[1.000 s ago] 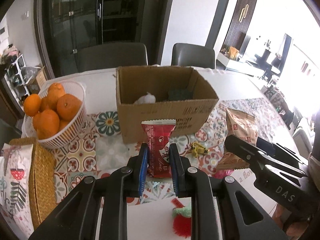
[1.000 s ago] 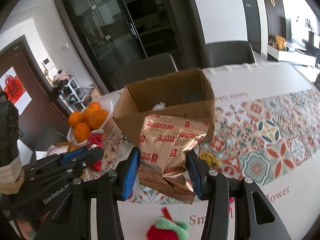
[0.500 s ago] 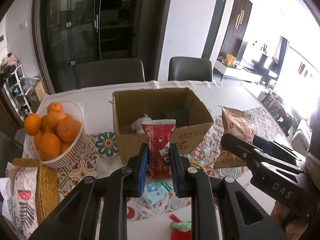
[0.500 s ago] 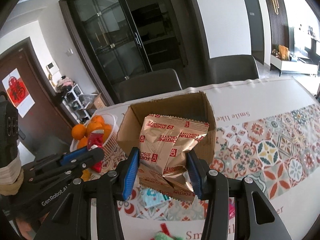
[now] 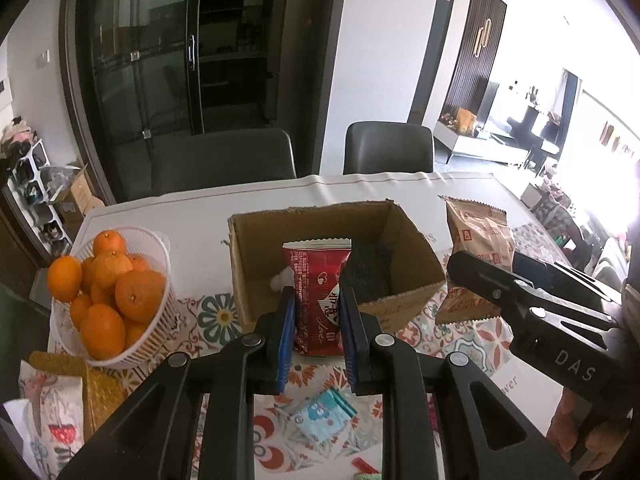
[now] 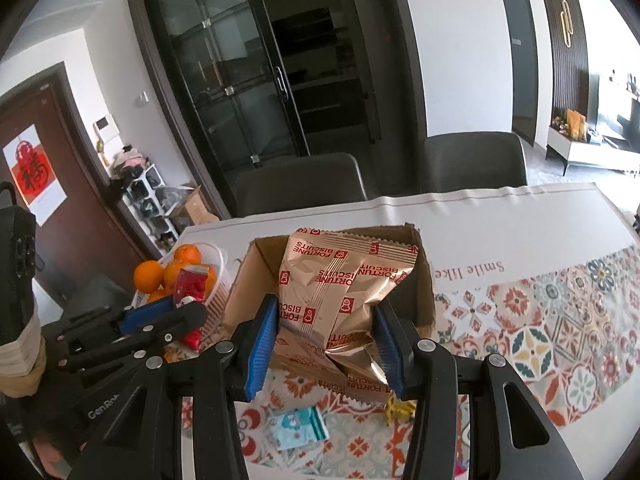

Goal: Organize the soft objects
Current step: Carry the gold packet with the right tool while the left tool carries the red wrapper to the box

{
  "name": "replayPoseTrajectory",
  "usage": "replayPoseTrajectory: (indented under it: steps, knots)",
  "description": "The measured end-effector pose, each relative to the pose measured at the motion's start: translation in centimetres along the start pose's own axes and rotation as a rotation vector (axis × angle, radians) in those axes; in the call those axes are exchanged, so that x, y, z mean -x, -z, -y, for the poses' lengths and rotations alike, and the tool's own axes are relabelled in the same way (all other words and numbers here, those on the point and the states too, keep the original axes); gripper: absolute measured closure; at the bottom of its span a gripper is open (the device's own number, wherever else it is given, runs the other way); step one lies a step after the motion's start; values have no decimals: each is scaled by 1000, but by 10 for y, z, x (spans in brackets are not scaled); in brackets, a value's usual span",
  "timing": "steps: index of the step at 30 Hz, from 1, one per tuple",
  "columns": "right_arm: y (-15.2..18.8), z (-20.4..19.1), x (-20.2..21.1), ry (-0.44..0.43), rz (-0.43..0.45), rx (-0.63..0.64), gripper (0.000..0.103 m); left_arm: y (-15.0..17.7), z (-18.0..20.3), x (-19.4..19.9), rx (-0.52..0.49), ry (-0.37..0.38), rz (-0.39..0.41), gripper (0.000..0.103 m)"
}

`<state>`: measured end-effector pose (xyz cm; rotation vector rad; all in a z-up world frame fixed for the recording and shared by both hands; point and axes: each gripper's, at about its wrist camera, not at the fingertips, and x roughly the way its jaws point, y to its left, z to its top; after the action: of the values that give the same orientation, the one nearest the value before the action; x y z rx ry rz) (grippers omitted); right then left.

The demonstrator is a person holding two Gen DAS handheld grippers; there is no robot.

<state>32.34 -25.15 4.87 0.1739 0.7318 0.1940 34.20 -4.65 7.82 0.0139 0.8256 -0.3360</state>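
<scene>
You had a packet in each claw, both lifted off the table and hanging in front of the open cardboard box (image 5: 400,280). Your left gripper (image 5: 317,334) was clamped on the red snack packet (image 5: 316,280), its blue pads pinching the lower half from both sides, the crimped top edge standing upright above the fingers. Your right gripper (image 6: 326,346) was closed on the gold Fortune Biscuits bag (image 6: 340,288), gripping it low down, where the foil was creased and folded between the pads.

Both looked light, air-filled and easily crushed; the biscuits inside the gold bag were probably brittle, so a hard squeeze at the belly would likely have broken them. The glossy film looked slippery, and a hold near the crimped seam would have been the safer place, since the seam is flat and stiff. The red packet seemed slimmer and firmer, and it sat straight in the jaws.

Inside the box lay a dark scouring pad (image 5: 370,268) and a small white tuft (image 5: 280,278). A little blue packet (image 6: 300,426) lay on the patterned cloth below, waiting
</scene>
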Motion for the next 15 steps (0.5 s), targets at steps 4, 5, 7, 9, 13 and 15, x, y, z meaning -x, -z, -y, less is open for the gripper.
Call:
replayPoseTrajectory:
  steps: [4,5,7,9,13,15]
  knots:
    - [-11,0,-11,8,-17,12,55,-11,-2,-10,-2,-2,-13,81]
    - [-14,0,-13,10,-19,17,55,-14,-4,-14,2,4,-21,81]
    - [-19,0,-21,15,-34,24,55,-20,-6,-21,3,9,-33,81]
    - [-23,1,-28,12,-48,25,55,-25,-9,-28,6,13,-46,81]
    - [-32,4,-42,12,-76,28,55,-35,-11,-42,-1,16,-71,81]
    - [-36,6,-49,12,-89,26,55,-40,-12,-48,-5,18,-80,81]
